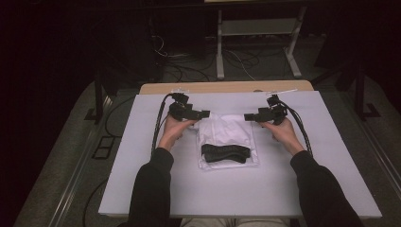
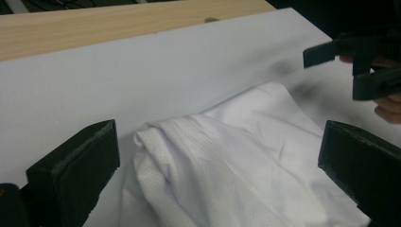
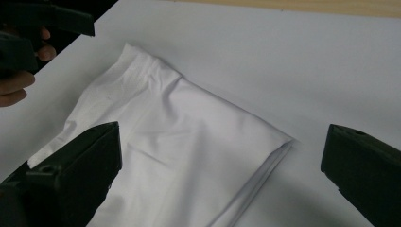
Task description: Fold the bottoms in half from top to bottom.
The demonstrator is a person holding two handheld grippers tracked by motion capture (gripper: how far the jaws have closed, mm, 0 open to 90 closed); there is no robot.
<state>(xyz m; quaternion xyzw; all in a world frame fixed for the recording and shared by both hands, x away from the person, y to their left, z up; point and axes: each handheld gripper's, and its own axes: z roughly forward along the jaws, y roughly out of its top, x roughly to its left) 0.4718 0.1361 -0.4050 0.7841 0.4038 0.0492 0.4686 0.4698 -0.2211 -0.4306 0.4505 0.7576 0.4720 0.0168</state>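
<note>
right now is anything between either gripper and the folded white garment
Nothing visible. The left gripper and right gripper sit open at the far corners of the white garment, with bare white table cover around. The black band lies on its near edge, away from both.

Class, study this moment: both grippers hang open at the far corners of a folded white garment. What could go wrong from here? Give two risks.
1. The far left corner of the white garment sits bunched and raised near the left gripper, so the fold may loosen there.
2. The right gripper hovers close above the cloth; moving away low could snag and drag it out of square.
</note>
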